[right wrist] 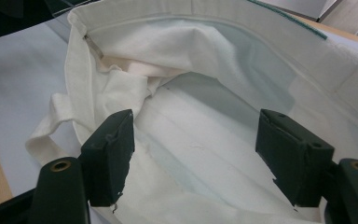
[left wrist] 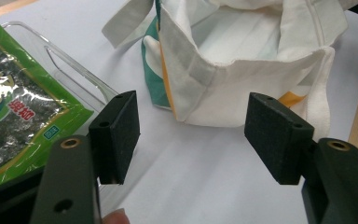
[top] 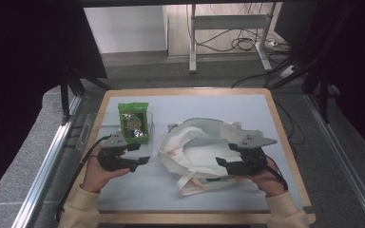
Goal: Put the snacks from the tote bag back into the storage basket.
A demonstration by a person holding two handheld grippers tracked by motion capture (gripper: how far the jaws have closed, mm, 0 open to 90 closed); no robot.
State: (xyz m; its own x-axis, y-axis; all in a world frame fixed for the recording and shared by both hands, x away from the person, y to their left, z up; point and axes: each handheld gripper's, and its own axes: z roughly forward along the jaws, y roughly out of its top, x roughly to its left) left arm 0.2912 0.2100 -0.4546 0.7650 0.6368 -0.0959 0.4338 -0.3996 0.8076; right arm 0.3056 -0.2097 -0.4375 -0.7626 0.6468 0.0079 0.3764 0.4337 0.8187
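Observation:
A white cloth tote bag [top: 195, 145] lies open-mouthed on the pale mat, right of centre. A green seaweed packet [top: 134, 122] rests in a clear plastic tray [top: 88, 132] at the left. My left gripper [top: 140, 154] sits between tray and bag, open, with nothing between its pads. In the left gripper view the bag [left wrist: 242, 60] is just ahead of the left gripper [left wrist: 196, 126] and the packet [left wrist: 14, 107] lies to the left. My right gripper [top: 225, 154] hovers at the bag's right rim, open. In the right gripper view the right gripper [right wrist: 196, 149] looks into the bag's interior [right wrist: 205, 112].
The mat covers a wooden table [top: 292, 156] whose edge shows at the right and front. A bag strap [top: 190, 183] trails toward the front. Beyond the table are a desk frame [top: 228, 28] and floor cables [top: 247, 42]. Metal rails run along both sides.

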